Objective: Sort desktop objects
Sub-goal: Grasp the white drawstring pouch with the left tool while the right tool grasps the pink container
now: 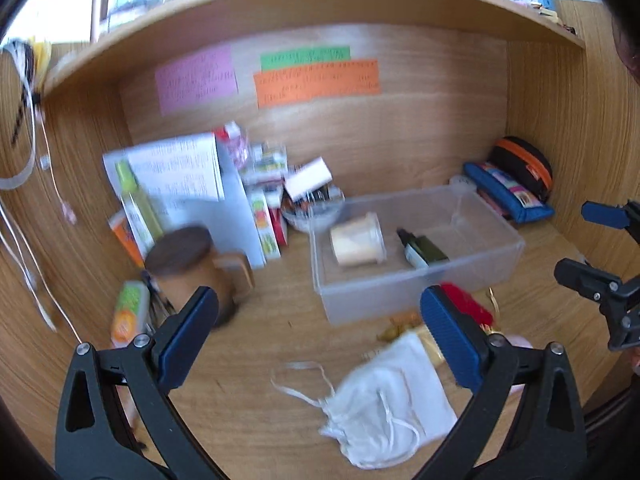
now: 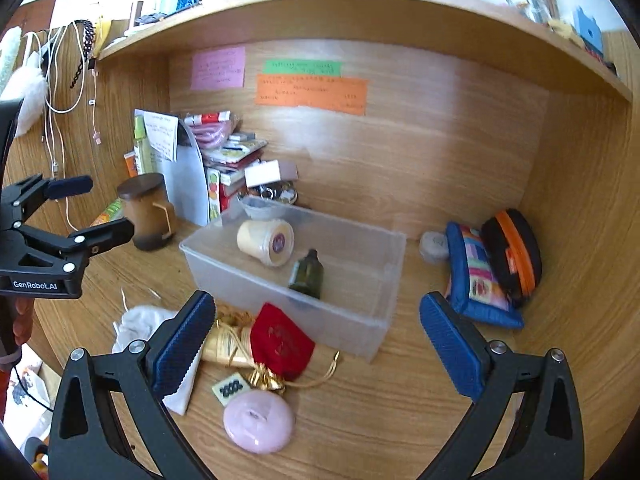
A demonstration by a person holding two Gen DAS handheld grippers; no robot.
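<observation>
While both grippers gape, two containers lie inside bin [image 2: 360, 236].

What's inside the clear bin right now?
The clear plastic bin holds two things: a cream jar lying on its side and a dark green bottle. The floor elsewhere looks bare; the frosted near wall blurs its front edge.

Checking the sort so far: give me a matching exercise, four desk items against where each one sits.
Items:
1 cream jar
2 red pouch
3 brown mug
4 blue case

Places:
A left of the bin
B inside the bin
C against the right wall
D on the desk in front of the bin

Pairs: 1-B, 2-D, 3-A, 4-C
</observation>
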